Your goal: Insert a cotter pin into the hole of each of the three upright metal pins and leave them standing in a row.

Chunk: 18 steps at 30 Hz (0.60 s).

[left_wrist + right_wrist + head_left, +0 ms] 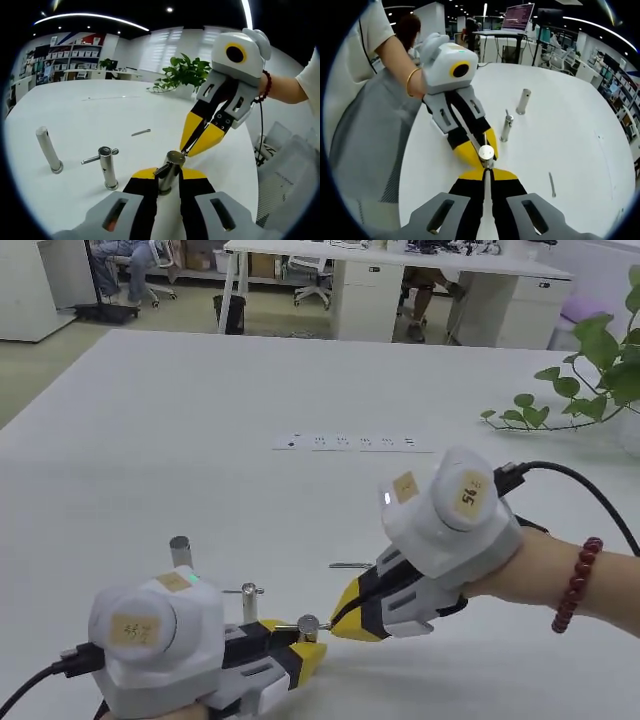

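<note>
Left gripper is clamped tight on the nearest upright pin. The right gripper has its jaws pinched together right at that pin's top, apparently on a cotter pin, though it's hard to make out. Beyond the held pin stands a second pin already pinned, then a bare third pin, and a loose cotter pin lies farther off.

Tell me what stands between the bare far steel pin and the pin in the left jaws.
A third upright steel pin, cotter pin already through its hole; left gripper view shows it.
</note>
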### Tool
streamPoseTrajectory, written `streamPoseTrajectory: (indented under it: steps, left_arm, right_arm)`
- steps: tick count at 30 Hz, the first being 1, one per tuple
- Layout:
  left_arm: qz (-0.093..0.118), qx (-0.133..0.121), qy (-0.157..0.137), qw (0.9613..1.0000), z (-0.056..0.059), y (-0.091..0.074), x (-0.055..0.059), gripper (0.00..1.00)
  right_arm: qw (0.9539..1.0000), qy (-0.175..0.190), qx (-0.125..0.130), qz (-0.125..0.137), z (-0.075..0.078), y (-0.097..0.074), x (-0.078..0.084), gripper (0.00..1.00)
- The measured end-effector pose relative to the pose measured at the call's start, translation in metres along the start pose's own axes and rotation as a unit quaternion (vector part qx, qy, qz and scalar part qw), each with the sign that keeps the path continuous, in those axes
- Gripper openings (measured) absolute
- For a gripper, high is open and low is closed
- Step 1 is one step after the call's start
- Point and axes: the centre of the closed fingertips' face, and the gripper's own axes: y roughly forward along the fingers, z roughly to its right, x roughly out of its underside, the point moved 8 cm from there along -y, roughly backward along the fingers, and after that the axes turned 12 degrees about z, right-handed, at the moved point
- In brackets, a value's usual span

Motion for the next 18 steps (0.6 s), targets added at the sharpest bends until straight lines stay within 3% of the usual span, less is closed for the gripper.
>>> streamPoseTrajectory:
  steps: [13, 18]
  left_arm:
    - [-0.003, 0.001, -0.004, 1.0, -0.0004, 0.0004, -0.0003, 0.14]
    - [-0.005, 0.003, -0.002, 1.0, -0.0007, -0.0003, -0.0021, 0.17]
  right_arm:
    - [1.0, 0.007, 0.002, 0.002, 0.0005, 0.0023, -0.0012, 0.06]
    - [0.9998, 0.018, 0.006, 0.007, 0.001, 0.0029, -0.002, 0.11]
